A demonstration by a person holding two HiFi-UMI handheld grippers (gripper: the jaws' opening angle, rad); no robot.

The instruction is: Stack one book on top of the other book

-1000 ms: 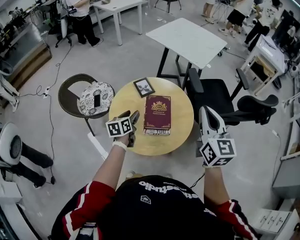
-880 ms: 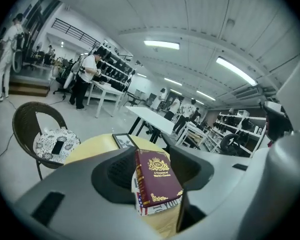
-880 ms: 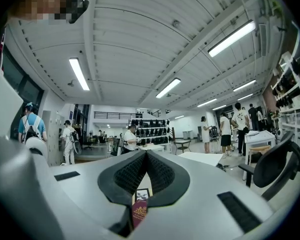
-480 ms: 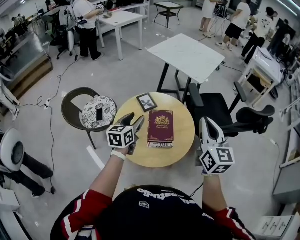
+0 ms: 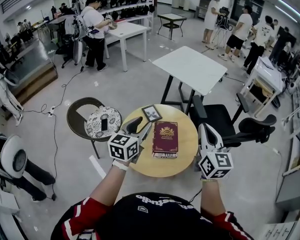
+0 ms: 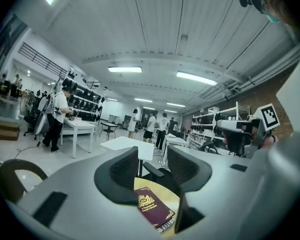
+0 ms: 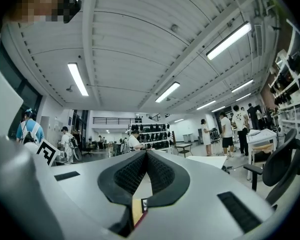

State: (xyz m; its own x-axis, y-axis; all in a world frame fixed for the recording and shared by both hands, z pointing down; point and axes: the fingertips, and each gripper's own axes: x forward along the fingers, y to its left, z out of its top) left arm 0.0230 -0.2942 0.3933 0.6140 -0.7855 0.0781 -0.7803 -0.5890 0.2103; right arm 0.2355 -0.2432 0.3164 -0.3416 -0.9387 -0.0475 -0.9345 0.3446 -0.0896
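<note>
A maroon book [image 5: 165, 138] with a gold crest lies flat on the round wooden table [image 5: 182, 159]. In the left gripper view the maroon book [image 6: 152, 210] shows low between the jaws. A small dark-edged book or frame [image 5: 151, 113] with a pale picture lies apart at the table's far rim. My left gripper [image 5: 139, 129] hangs above the table's left side, left of the maroon book. Its jaws [image 6: 154, 156] are closing with nothing between them. My right gripper [image 5: 204, 128] hovers off the table's right edge, tips together [image 7: 146, 154] and empty.
A brown chair with a patterned cushion and a phone [image 5: 102, 123] stands left of the table. A black office chair [image 5: 225, 121] stands to the right, and a white table [image 5: 190, 69] behind. Several people stand at benches further back.
My left gripper has risen well above the table and rolled a little. My right gripper has drifted slightly upward. The maroon book has stayed where it lay.
</note>
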